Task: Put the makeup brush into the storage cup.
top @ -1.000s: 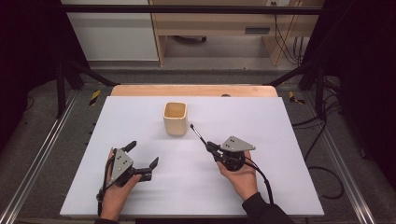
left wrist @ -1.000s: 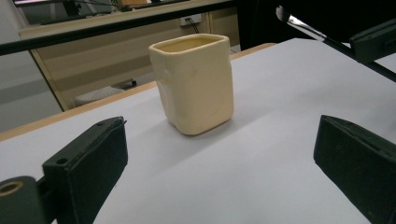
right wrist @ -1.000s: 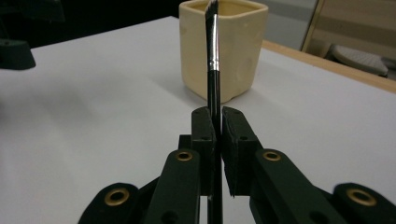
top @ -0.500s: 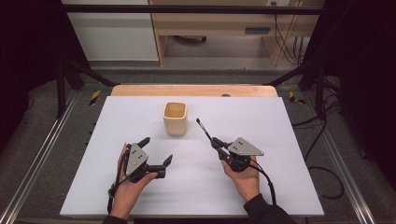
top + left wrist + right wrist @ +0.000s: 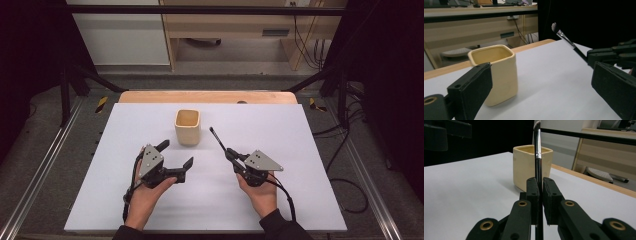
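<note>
Paintbrush [image 5: 218, 139], clamped in the right gripper [image 5: 231, 152], could miss the cup [image 5: 188, 126] just ahead or tip it; the left gripper [image 5: 176, 154] gapes empty beside it.

Brush held off the mat, cup standing free.

Thin black-handled brush [image 5: 218, 139] with a silver ferrule and a pale-tipped bristle end, clamped at its lower handle, tilted with bristles up and pointing toward the far left. Cream square-mouthed cup [image 5: 188, 126], upright and empty, on the white mat at centre, just left of the brush tip, not touching it.
</note>
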Demonstrator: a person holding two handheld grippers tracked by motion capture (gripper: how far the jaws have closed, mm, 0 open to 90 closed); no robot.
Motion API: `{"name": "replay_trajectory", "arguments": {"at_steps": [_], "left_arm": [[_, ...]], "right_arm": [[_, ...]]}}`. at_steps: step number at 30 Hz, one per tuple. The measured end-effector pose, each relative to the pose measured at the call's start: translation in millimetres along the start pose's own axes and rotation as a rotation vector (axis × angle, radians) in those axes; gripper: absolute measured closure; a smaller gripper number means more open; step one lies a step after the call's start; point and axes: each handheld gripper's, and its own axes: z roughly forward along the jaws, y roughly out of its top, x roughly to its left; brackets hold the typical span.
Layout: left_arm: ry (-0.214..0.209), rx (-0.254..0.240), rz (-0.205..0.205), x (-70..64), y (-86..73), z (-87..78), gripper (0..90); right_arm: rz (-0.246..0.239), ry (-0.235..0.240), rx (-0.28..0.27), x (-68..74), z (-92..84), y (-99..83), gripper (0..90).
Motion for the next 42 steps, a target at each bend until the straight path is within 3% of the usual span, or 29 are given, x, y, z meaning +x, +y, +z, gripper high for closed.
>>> {"name": "replay_trajectory", "arguments": {"at_steps": [13, 26, 31, 32, 35, 38, 42], "left_arm": [[-0.075, 0.0, -0.034, -19.6, 11.4, 25.8, 8.6], [-0.136, 0.024, -0.176, -23.7, 15.6, 54.2, 18.3], [-0.143, 0.021, -0.204, -24.1, 14.8, 56.3, 21.8], [-0.15, 0.016, -0.248, -23.5, 14.0, 57.3, 23.1], [-0.163, 0.017, -0.282, -22.9, 13.0, 59.4, 25.8], [-0.199, 0.017, -0.359, -22.2, 8.8, 63.9, 30.9], [-0.209, 0.012, -0.383, -22.5, 6.9, 65.5, 34.5]], "right_arm": [[0.005, -0.01, -0.009, -2.7, -5.6, -1.3, 83.9], [0.006, -0.018, -0.013, -1.9, -10.5, -4.3, 83.9], [0.005, -0.01, -0.018, -0.1, -9.5, -4.5, 83.9], [0.005, -0.008, -0.019, 0.5, -9.3, -4.7, 83.8], [0.001, -0.003, -0.021, 1.2, -8.9, -4.6, 83.9], [0.003, 0.002, -0.02, 2.8, -8.3, -4.7, 83.9], [0.001, 0.008, -0.023, 3.9, -7.6, -4.7, 83.9]]}}
